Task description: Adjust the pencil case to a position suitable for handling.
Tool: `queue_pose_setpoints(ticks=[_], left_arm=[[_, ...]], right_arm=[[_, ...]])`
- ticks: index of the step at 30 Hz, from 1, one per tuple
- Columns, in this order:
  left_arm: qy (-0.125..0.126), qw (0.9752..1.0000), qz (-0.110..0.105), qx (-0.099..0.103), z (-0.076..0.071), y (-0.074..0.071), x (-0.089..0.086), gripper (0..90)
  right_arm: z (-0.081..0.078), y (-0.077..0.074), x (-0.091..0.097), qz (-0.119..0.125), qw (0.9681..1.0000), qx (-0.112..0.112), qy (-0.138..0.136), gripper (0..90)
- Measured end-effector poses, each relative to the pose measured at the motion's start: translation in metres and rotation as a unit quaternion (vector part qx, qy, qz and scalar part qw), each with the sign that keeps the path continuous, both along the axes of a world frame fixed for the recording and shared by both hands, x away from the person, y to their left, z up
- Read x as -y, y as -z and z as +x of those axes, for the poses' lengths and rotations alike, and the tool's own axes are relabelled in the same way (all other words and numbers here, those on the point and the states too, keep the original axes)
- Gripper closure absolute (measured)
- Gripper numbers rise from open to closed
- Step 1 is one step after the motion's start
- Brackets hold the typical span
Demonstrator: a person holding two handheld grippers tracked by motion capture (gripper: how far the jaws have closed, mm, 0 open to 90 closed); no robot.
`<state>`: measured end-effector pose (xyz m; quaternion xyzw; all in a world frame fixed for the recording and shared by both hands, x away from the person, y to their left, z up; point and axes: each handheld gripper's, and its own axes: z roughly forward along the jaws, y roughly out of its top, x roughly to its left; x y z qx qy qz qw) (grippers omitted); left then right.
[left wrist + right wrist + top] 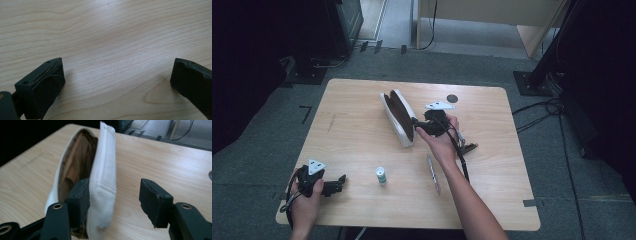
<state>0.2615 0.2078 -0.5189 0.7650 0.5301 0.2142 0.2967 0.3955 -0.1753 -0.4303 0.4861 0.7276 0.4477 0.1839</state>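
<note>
A white pouch (404, 135) with a brown lining stands on its edge at the middle of the wooden table (357, 135), its mouth gaping. My right gripper (416, 124) reaches in from the right at the pouch's near end. In the right gripper view one jaw sits inside the pouch (103, 165) against its white wall, the other stands outside with a clear gap to the fabric. So the right gripper (113, 185) is open and straddles that wall. My left gripper (343, 179) rests at the table's front left, and its jaws stand wide apart over bare wood (117, 71).
A small white and green tube (381, 175) stands near the front middle. A pen (432, 173) lies beside the right forearm, and a dark flat item (468, 148) lies behind that wrist. A round dark spot (452, 98) marks the far side. Cables and stands surround the table.
</note>
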Motion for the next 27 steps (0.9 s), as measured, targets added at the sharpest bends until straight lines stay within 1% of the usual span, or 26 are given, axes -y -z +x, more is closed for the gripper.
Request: queue_pose_setpoints(ticks=[1,2,3,4,5,6,9,10,11,12,13,14,15,16,17,18,19,21,23,24,26,27], left_arm=[[0.000,1.0000,0.000,0.000,0.000,0.000,0.000,0.0],[0.001,1.0000,0.000,0.000,0.000,0.000,0.000,0.0],[0.000,1.0000,-0.001,0.001,0.000,0.000,0.000,0.0],[0.000,1.0000,-0.001,0.001,0.000,0.000,0.000,0.0],[0.001,1.0000,-0.001,0.000,0.000,0.000,0.000,0.0],[0.001,1.0000,-0.001,0.001,0.000,0.000,0.000,0.0],[0.001,1.0000,-0.001,0.001,0.000,0.000,0.000,0.0],[0.001,1.0000,-0.001,0.001,0.000,0.000,0.000,0.0],[0.001,1.0000,-0.001,0.001,0.000,0.000,0.000,0.0],[0.001,1.0000,-0.001,0.001,0.000,0.000,0.000,0.0],[0.001,1.0000,-0.001,0.001,0.000,0.000,0.000,0.0],[0.001,1.0000,-0.001,0.001,0.000,0.000,0.000,0.0],[0.001,1.0000,-0.001,0.001,0.000,0.000,0.000,0.0],[0.001,1.0000,-0.001,0.001,0.000,0.000,0.000,0.0],[0.001,1.0000,-0.001,0.001,0.000,0.000,0.000,0.0],[0.001,1.0000,-0.001,0.001,0.000,0.000,0.000,0.0],[0.001,1.0000,-0.001,0.001,0.000,0.000,0.000,0.0],[0.001,1.0000,-0.001,0.001,0.000,0.000,0.000,0.0],[0.001,1.0000,-0.001,0.001,0.000,0.000,0.000,0.0],[0.001,1.0000,-0.001,0.001,0.000,0.000,0.000,0.0],[0.001,1.0000,-0.001,0.001,0.000,0.000,0.000,0.0],[0.001,1.0000,-0.001,0.001,0.000,0.000,0.000,0.0]], right_arm=[[-0.001,-0.002,-0.001,0.015,0.9999,0.000,-0.006,42.3],[-0.001,-0.002,-0.002,0.015,0.9999,-0.001,-0.008,42.3],[-0.002,-0.002,-0.006,0.010,0.9998,-0.002,-0.015,42.2],[-0.002,-0.002,-0.006,0.010,0.9998,-0.002,-0.015,42.2],[-0.002,0.001,-0.011,-0.002,0.9998,-0.008,-0.018,42.6],[0.000,0.005,-0.014,-0.009,0.9997,-0.013,-0.018,42.8],[0.004,0.015,-0.020,-0.020,0.9991,-0.033,-0.016,45.9],[0.004,0.015,-0.020,-0.020,0.9991,-0.033,-0.016,45.9],[0.007,0.019,-0.021,-0.020,0.9989,-0.041,-0.014,49.8],[0.009,0.023,-0.022,-0.018,0.9986,-0.048,-0.013,60.5],[0.010,0.024,-0.021,-0.014,0.9984,-0.053,-0.013,62.7],[0.010,0.025,-0.020,-0.009,0.9985,-0.053,-0.010,66.3],[0.010,0.025,-0.020,-0.009,0.9985,-0.053,-0.010,66.3],[0.011,0.025,-0.019,-0.014,0.9986,-0.052,0.001,73.0],[0.011,0.025,-0.019,-0.014,0.9986,-0.052,0.001,73.0],[0.010,0.025,-0.017,-0.011,0.9990,-0.044,0.005,77.1],[0.009,0.023,-0.016,-0.005,0.9990,-0.045,0.007,78.8],[0.006,0.021,-0.016,0.002,0.9991,-0.042,0.004,79.7],[0.004,0.020,-0.016,0.004,0.9992,-0.041,0.001,79.8],[-0.001,0.018,-0.018,0.008,0.9992,-0.039,-0.002,80.0],[-0.003,0.018,-0.019,0.011,0.9992,-0.039,-0.002,80.0],[-0.009,0.017,-0.021,0.019,0.9990,-0.041,-0.003,80.0]])
